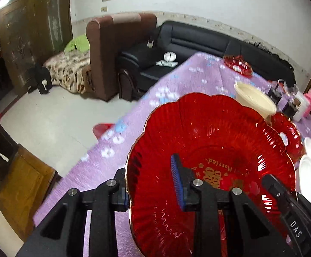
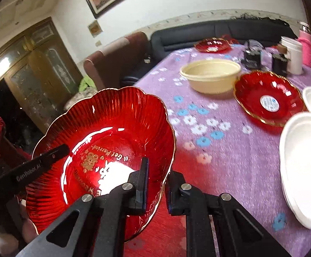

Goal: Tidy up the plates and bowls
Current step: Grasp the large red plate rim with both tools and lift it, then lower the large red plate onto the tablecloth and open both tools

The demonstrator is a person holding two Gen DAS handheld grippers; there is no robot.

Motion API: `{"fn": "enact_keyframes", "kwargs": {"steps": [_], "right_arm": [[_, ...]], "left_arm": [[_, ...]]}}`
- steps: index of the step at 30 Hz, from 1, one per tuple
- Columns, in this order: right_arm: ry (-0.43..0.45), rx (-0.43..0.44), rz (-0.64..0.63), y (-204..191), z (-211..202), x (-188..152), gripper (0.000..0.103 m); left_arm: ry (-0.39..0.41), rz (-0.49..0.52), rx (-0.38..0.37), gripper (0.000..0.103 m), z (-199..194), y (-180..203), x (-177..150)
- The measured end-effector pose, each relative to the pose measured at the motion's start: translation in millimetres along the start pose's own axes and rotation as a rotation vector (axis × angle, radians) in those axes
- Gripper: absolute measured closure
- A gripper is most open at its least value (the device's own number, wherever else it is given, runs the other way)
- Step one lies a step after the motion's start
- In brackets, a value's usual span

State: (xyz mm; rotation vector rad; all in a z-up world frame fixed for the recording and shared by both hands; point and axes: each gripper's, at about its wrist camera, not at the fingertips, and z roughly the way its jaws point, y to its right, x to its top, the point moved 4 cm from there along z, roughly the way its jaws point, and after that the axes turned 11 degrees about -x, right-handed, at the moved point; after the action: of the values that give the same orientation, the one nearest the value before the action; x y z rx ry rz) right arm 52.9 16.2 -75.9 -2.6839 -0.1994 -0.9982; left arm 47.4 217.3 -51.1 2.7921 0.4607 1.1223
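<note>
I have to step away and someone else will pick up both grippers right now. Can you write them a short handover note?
Left gripper: shut on the big red plate, clamping its rim.
Right gripper: shut on the opposite rim of the same plate, which is lifted off the table.
On the table: cream bowl, second red plate, a third red plate at the far end, white plates.
Done: nothing visibly stacked yet.
Left: set this plate down with the other red ones, then group the rest.

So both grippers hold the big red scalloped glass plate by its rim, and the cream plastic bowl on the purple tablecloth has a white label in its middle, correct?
Not quite. The cream plastic bowl is bare inside; the white label sits in the smaller red glass plate beside it, as the right wrist view shows. Both the left gripper and right gripper do hold the big red scalloped glass plate.
</note>
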Motion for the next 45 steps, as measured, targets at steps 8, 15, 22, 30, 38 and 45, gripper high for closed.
{"fn": "enact_keyframes", "kwargs": {"steps": [8,15,22,30,38,45], "right_arm": [[-0.068,-0.072,-0.028,4.5,29.3,-16.0,0.088],[-0.076,-0.079,-0.045,7.6,36.0,-15.7,0.075],[0.024,-0.110,-0.027,22.0,-20.3,-23.3,0.062],[0.127,-0.091,0.093,44.1,-76.7,-51.1,0.050],[0.114,-0.132,0.138,62.2,-76.7,-57.9,0.050],[0.127,-0.154,0.162,75.6,-82.7,-61.3,0.050]], "left_arm": [[-0.068,-0.023,0.042,0.068,48.7,-10.4,-10.0],[-0.037,0.009,0.058,0.049,39.0,-7.9,-5.2],[0.032,-0.035,-0.007,0.019,-27.8,5.0,-32.8],[0.096,0.053,-0.078,0.018,-59.6,70.0,-76.8],[0.087,0.052,-0.114,0.018,-63.6,87.9,-81.6],[0.077,0.061,-0.116,0.018,-65.0,95.5,-89.5]]}}
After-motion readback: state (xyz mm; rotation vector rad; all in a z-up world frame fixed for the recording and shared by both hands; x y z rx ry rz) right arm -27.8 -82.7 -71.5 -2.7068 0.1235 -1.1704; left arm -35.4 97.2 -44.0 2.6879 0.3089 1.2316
